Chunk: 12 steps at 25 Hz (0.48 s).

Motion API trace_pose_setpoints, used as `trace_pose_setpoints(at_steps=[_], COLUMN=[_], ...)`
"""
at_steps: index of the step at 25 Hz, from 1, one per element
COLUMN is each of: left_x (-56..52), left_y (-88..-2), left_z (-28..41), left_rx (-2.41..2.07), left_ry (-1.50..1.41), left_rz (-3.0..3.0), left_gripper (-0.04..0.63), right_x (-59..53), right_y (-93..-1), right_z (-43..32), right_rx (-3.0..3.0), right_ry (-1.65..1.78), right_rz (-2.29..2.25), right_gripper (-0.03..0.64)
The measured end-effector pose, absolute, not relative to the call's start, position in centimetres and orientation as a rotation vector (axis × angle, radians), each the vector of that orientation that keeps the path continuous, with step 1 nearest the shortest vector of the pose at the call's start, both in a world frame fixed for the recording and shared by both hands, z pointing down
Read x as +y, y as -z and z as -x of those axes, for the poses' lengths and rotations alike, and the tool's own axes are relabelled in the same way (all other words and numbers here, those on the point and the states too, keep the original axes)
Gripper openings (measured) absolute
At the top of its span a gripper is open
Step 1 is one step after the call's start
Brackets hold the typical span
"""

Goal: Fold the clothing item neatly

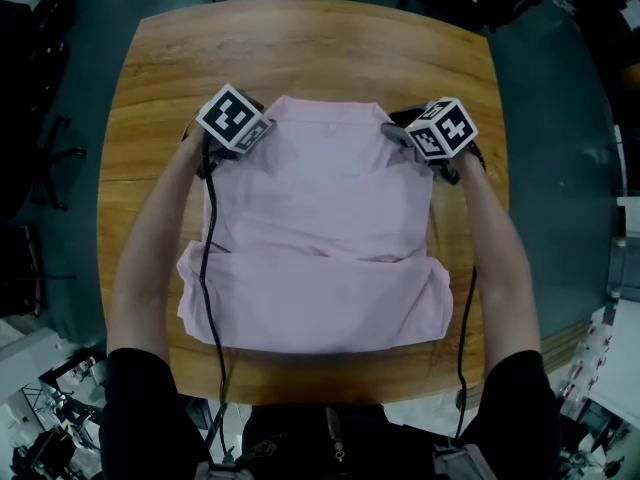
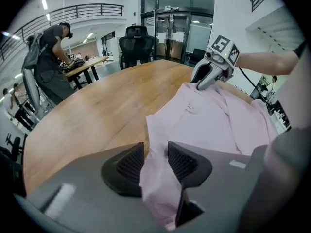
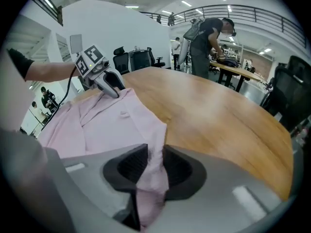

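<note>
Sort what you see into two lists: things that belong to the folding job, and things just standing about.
Job: pink shirt; left tool and right tool, each clamped on its far edge; wooden table under it.
Standing about: black office chair; side desk; person bending over it.

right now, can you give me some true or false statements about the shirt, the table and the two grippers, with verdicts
1. The pink shirt lies on the wooden table. True.
2. The left gripper and the right gripper are both at the shirt's far edge, away from the person. True.
3. The left gripper is empty. False: shirt fabric is pinched between its jaws.
4. The shirt hangs over the table's edge. False: it lies wholly on the tabletop.
5. The right gripper has shirt fabric clamped between its jaws. True.
</note>
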<state>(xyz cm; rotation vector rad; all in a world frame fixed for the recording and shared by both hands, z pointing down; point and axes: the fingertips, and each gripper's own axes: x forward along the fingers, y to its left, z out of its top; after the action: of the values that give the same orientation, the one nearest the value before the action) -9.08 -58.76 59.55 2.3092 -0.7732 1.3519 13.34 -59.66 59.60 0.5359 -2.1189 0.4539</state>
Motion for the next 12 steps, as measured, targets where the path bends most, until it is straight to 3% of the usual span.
trace_pose_setpoints(at_steps=[2,4,12], left_x=[-58.2,-57.8,-55.0], left_y=[-59.6,-59.3,-52.9], left_z=[8.7,8.7,9.3], left_rx=[-0.743,-0.75,-0.828], left_ry=[-1.336,-1.371,-1.305], left_rz=[-2.298,-2.304,-2.388], left_gripper=[0.105,0.052,0.044], right_x=[-59.0,-58.5,-55.7], right_y=[-59.6,-59.1,-51.1], right_z=[-13.1,-12.9,-12.8], right_rx=[-2.134,-2.154,-2.256], right_ry=[-0.453,-0.462,-0.315], right_rz=[-0.524,-0.538,-0.608], right_gripper=[0.048,0.029,0.028])
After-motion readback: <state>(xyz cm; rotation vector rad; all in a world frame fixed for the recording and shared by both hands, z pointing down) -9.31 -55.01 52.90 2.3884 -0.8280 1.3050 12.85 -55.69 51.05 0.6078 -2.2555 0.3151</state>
